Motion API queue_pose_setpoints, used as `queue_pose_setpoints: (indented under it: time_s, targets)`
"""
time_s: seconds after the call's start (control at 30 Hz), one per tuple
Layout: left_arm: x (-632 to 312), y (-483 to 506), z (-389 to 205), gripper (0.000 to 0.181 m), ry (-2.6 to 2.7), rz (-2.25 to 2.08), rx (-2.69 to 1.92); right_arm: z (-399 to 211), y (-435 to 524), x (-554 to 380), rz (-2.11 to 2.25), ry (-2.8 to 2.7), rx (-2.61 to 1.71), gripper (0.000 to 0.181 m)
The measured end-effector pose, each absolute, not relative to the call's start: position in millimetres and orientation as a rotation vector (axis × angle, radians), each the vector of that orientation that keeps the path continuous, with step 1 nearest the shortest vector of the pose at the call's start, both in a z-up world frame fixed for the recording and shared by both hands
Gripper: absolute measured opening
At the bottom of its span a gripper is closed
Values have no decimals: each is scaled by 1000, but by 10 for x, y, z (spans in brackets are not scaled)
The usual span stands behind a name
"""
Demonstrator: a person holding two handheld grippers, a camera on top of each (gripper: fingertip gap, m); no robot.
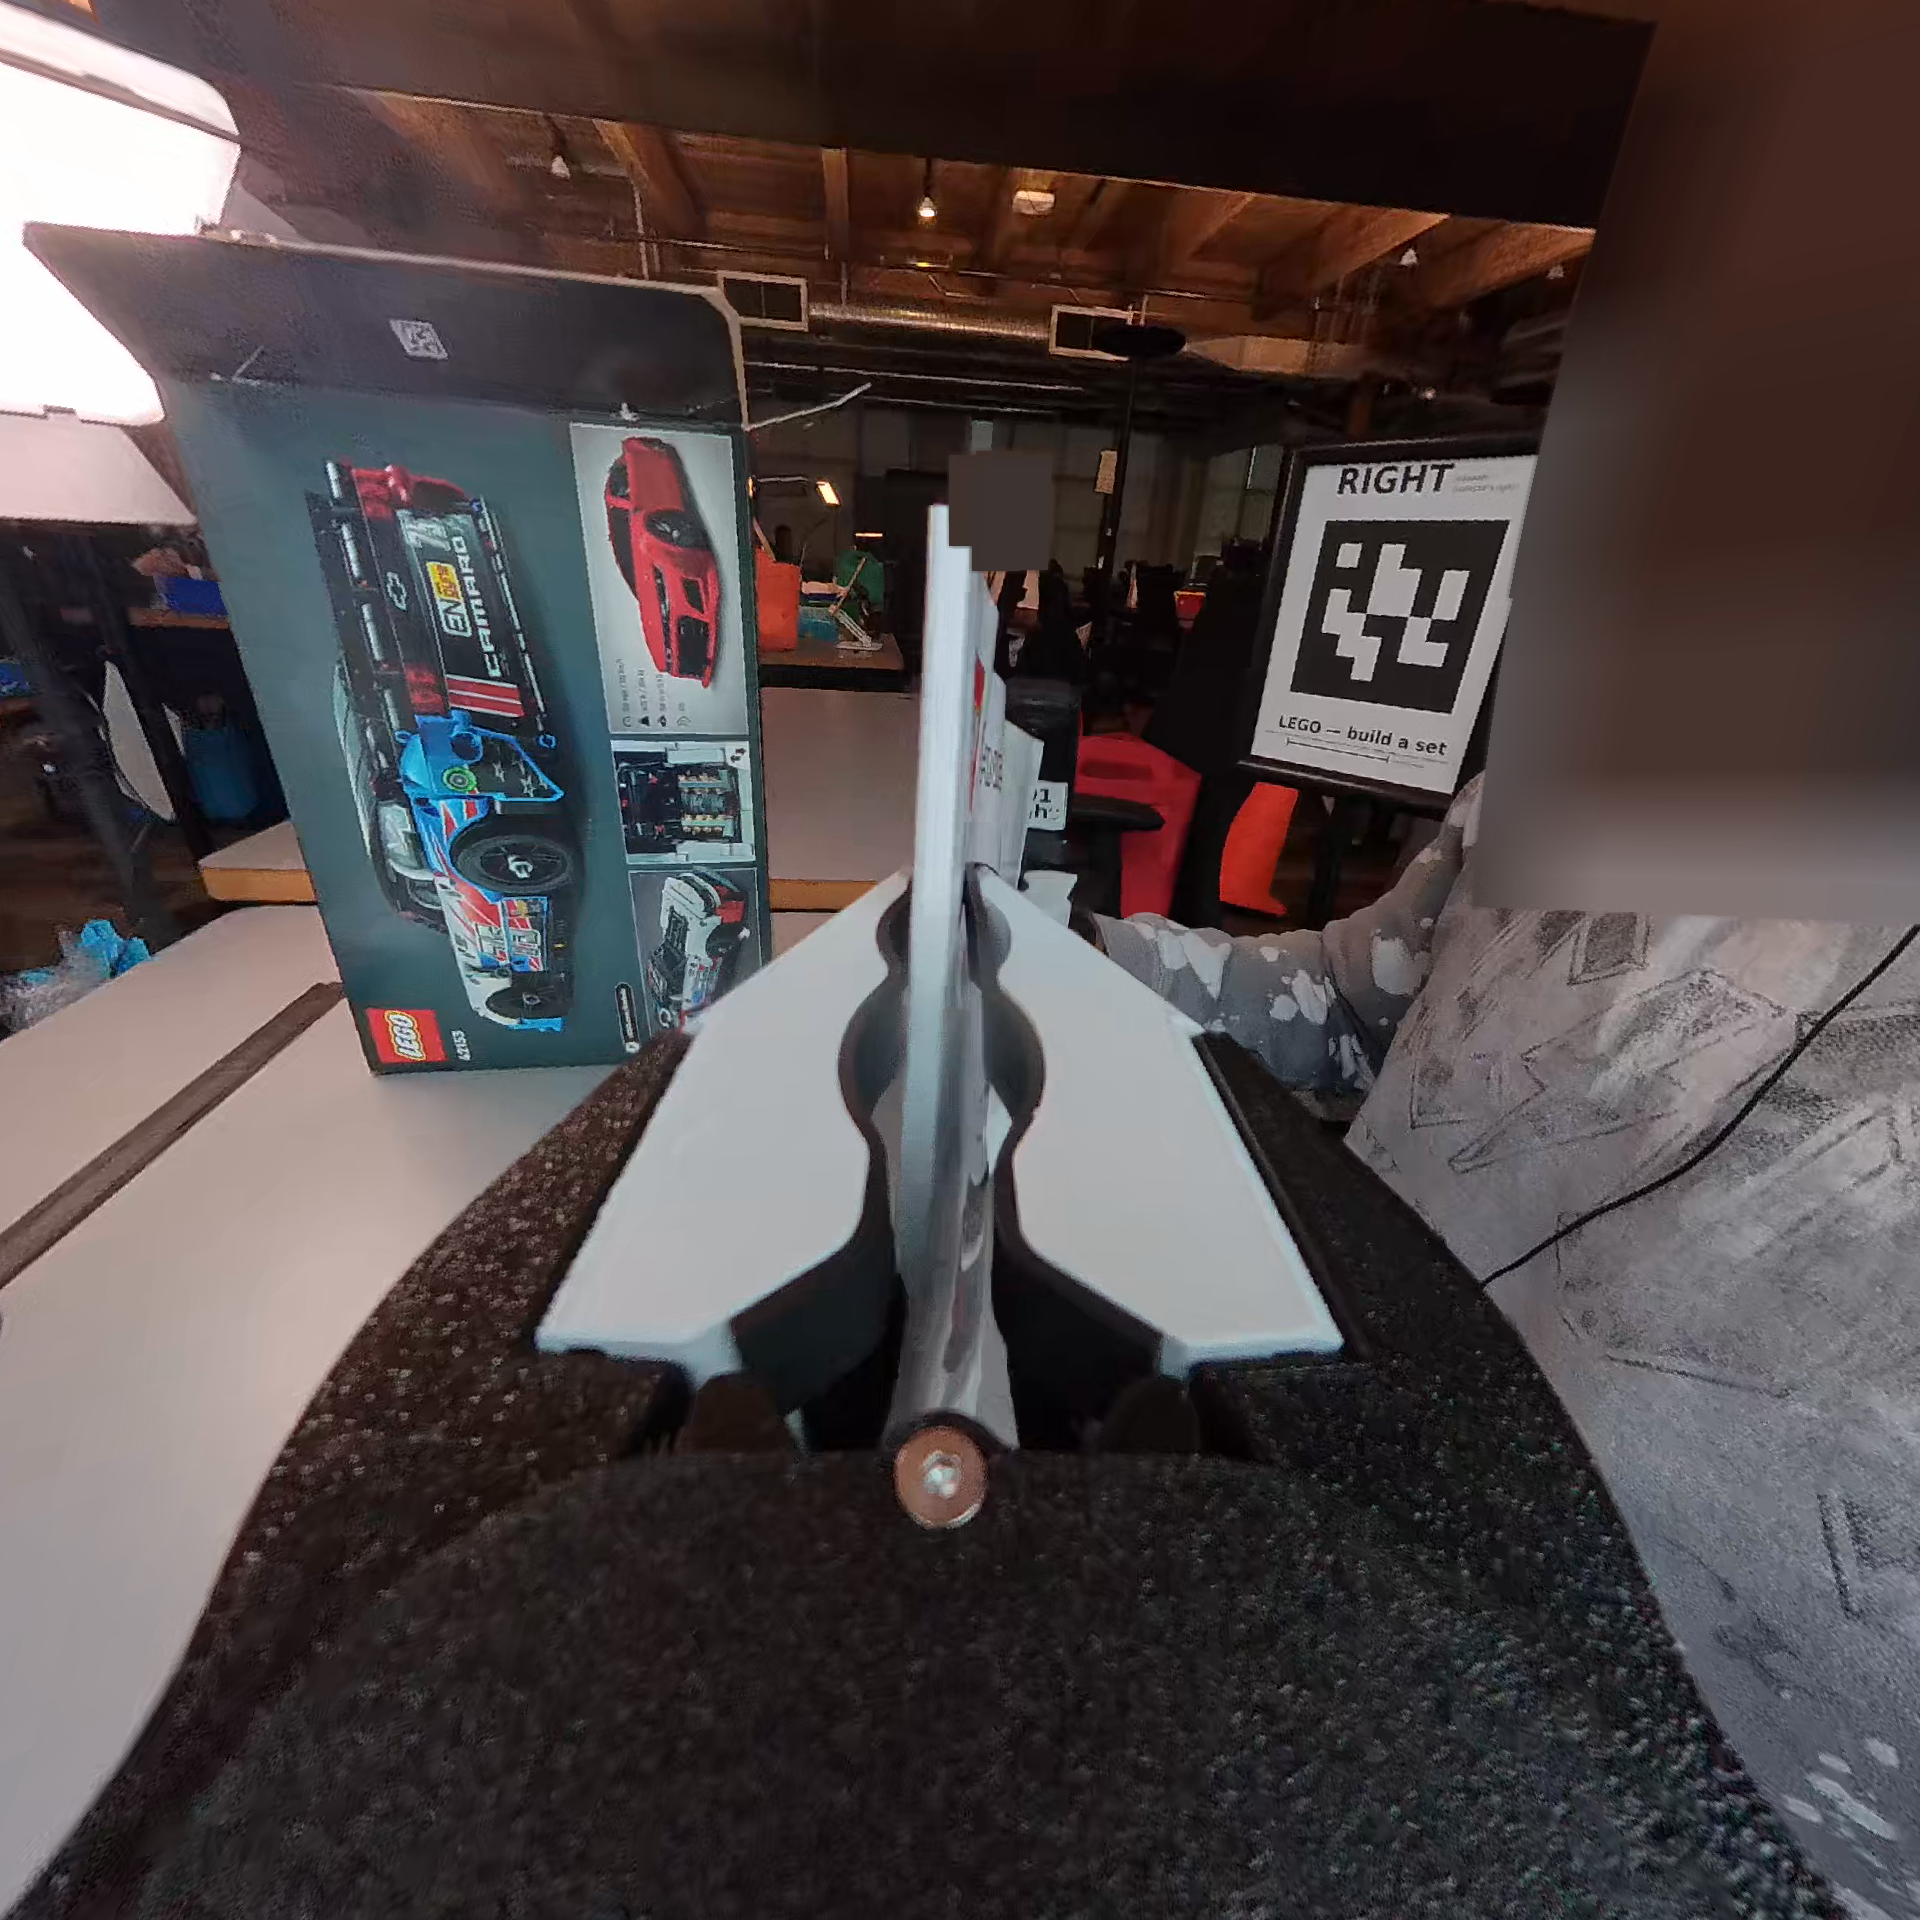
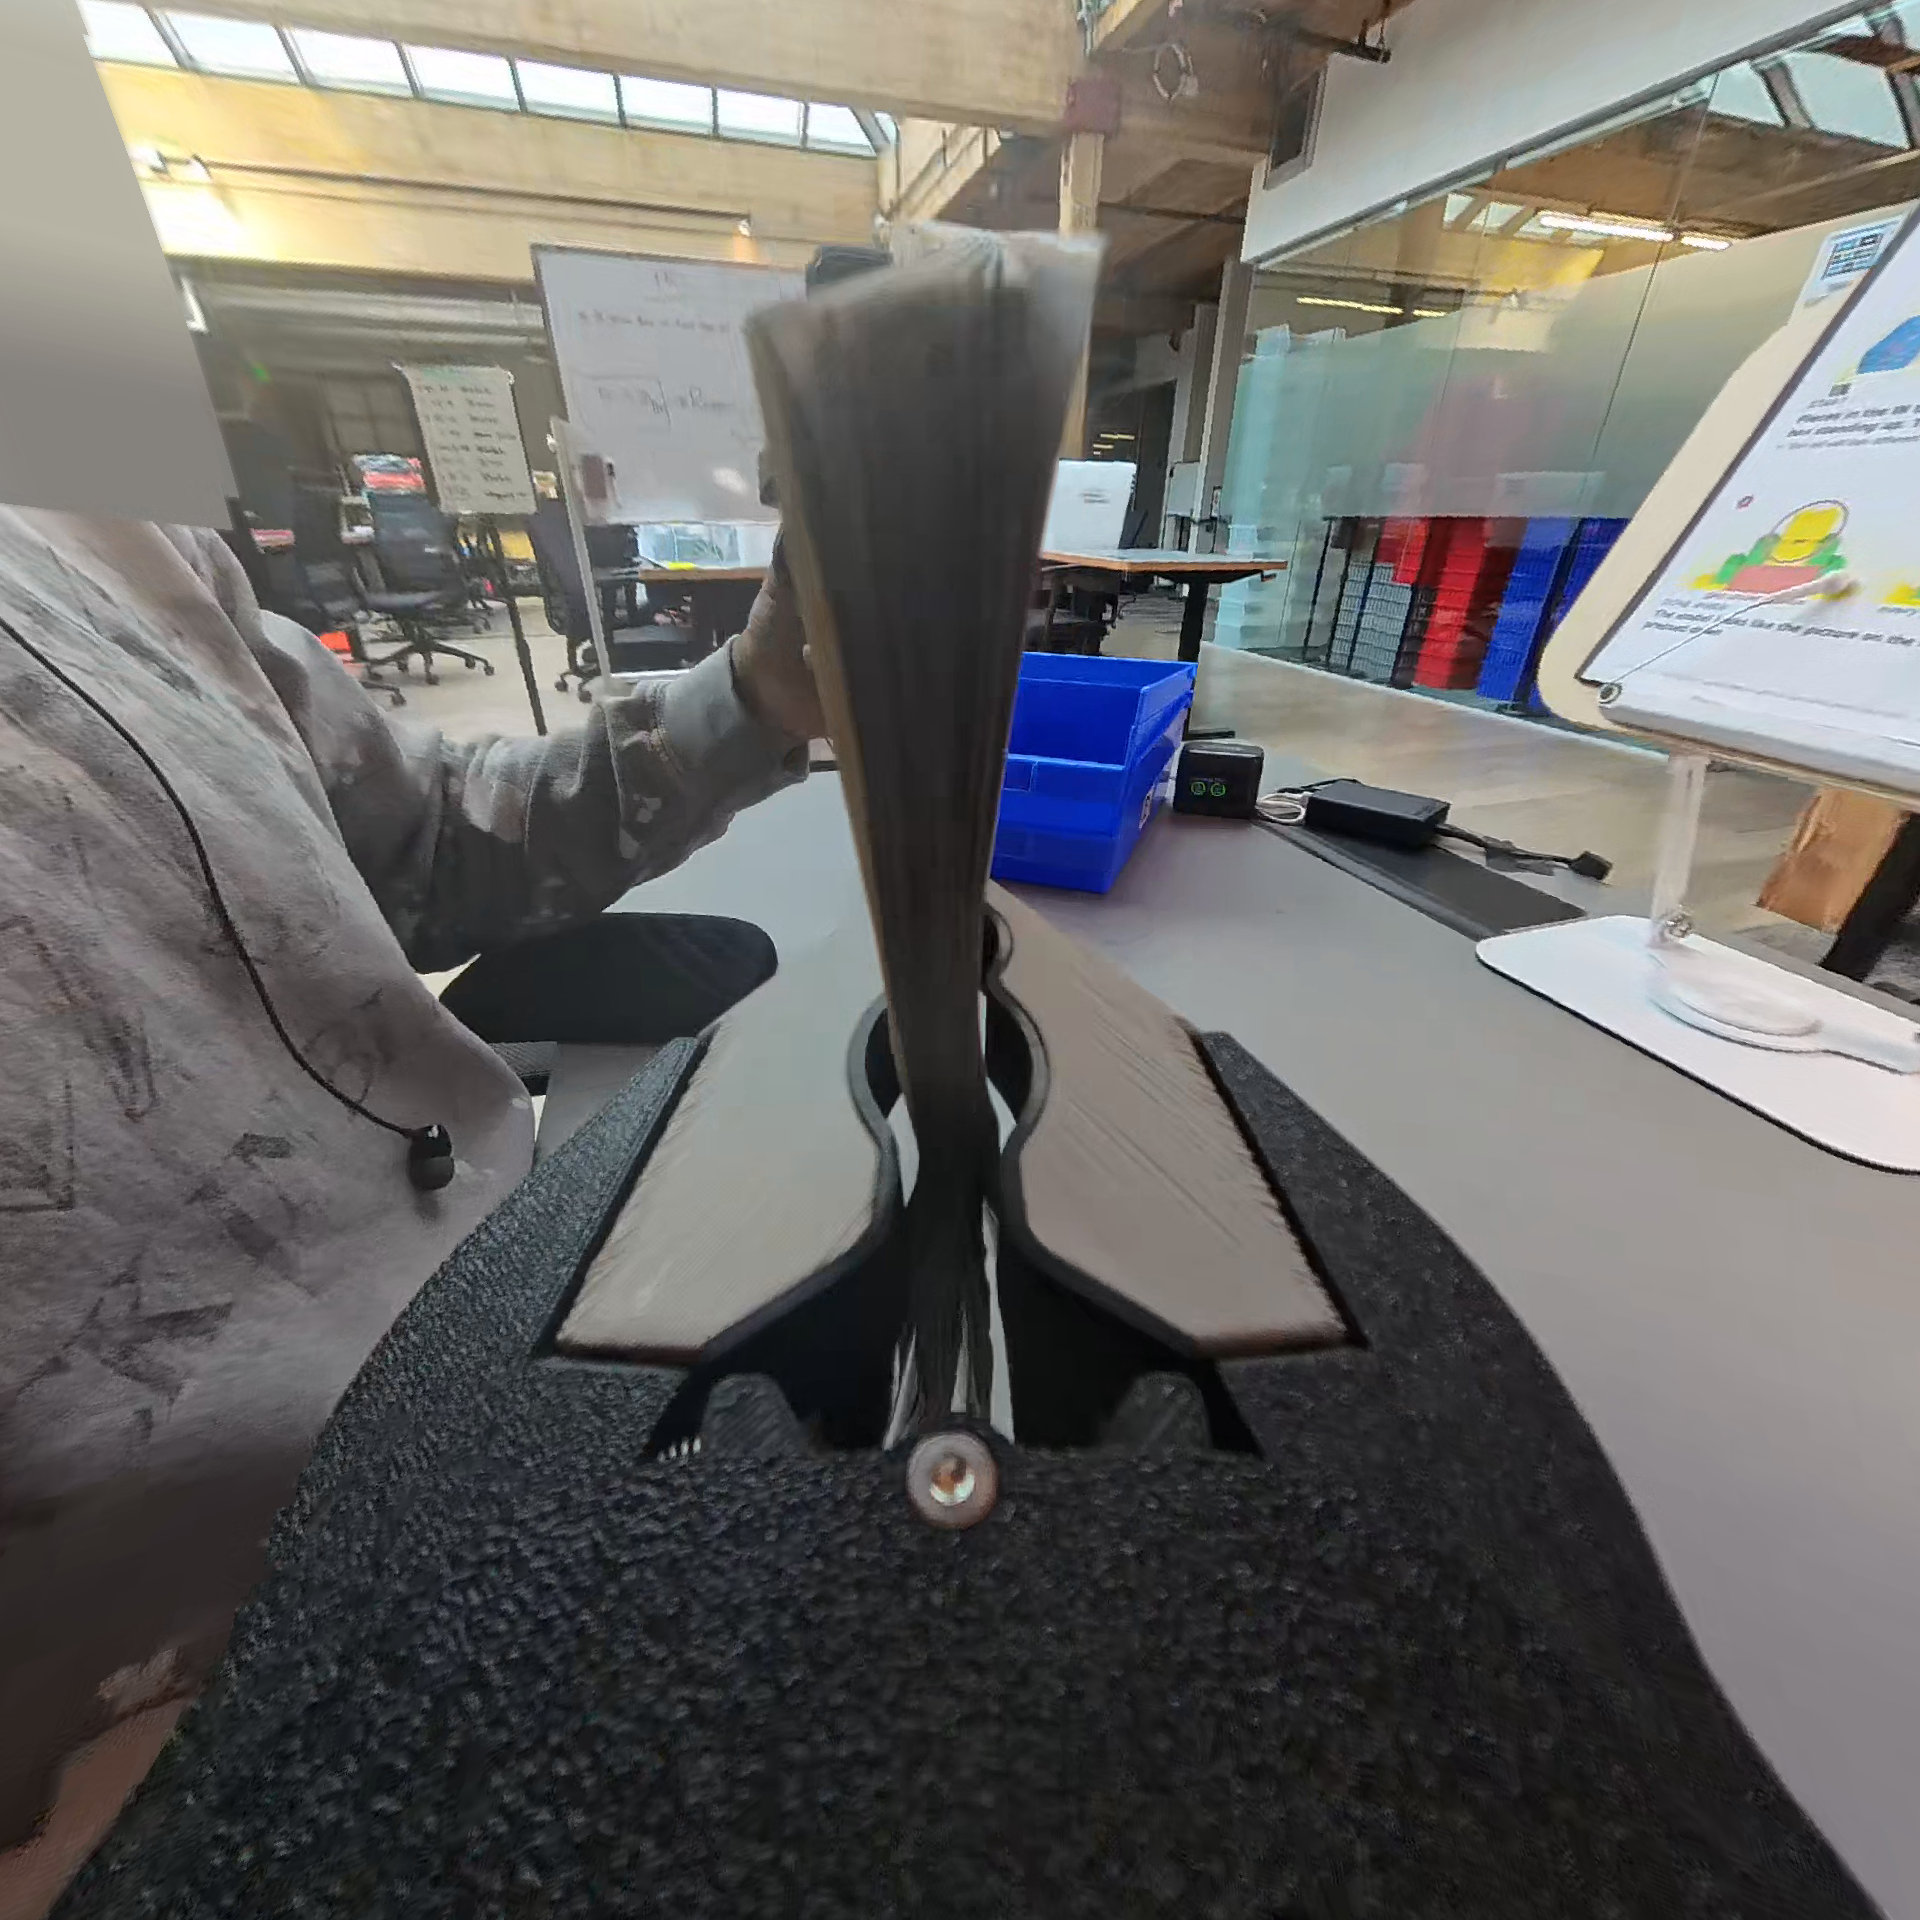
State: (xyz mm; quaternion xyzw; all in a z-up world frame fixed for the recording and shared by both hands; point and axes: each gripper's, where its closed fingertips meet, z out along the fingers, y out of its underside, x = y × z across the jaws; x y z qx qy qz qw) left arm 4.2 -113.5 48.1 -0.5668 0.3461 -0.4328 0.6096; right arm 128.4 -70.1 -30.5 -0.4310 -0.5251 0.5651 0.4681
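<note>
My left gripper [image 1: 940, 899] is shut on a thin white booklet [image 1: 948, 707], which I see edge-on standing up between the white fingers. My right gripper [image 2: 935, 935] is shut on a booklet [image 2: 920, 520] too, also edge-on, with its pages fanning apart at the top and dark in shadow. A person's hand [image 2: 774, 644] touches the far left side of that booklet. I cannot tell whether both grippers hold the same booklet. Neither view shows the other gripper.
A toy car set box [image 1: 468, 707] stands upright on the white table [image 1: 208, 1299] to the left. A framed marker sign [image 1: 1382, 623] stands back right. A blue bin [image 2: 1091, 769], black charger [image 2: 1371, 810] and sheet stand [image 2: 1766, 540] sit on the grey table [image 2: 1455, 1195]. The person's sleeve [image 1: 1247, 987] is close. Some 15 cm of space lies between my two pairs of fingers.
</note>
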Motion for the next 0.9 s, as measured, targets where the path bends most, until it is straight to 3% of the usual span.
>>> queue_pose_setpoints:
  time_s: [0.2,0.37,0.47,0.57,0.63,0.73,0.77,0.83,0.87,0.9]
  targets:
    - [250,-956,-125,6,792,-1049,-1497,-432,-457,1685,1198,-1275,-1316,4]
    - [328,-719,-905,7,512,-1336,-1918,-1101,-232,1800,1539,-1046,-1903,4]
    - [306,-684,-1390,7,383,-1355,-2119,-1476,39,1901,1436,-916,-2085,7]
    - [94,-623,-1643,22,320,-1213,-2213,-1230,633,2237,1203,-646,-1960,30]
    - [-56,-586,-1658,38,306,-1122,-2212,-978,1081,2612,828,-503,-1837,79]
    - [-144,-545,-1631,46,309,-1066,-2195,-566,1490,2879,458,-433,-1662,122]
    - [-139,-532,-1625,46,311,-1065,-2189,-504,1613,2856,410,-443,-1646,128]
    - [-143,-481,-1629,37,300,-1042,-2170,-466,1890,2776,358,-471,-1643,121]
    - [-149,-460,-1633,28,294,-1032,-2161,-449,1925,2632,411,-559,-1615,93]
    - [-153,-450,-1635,21,293,-1027,-2154,-459,1984,2568,433,-560,-1632,90]
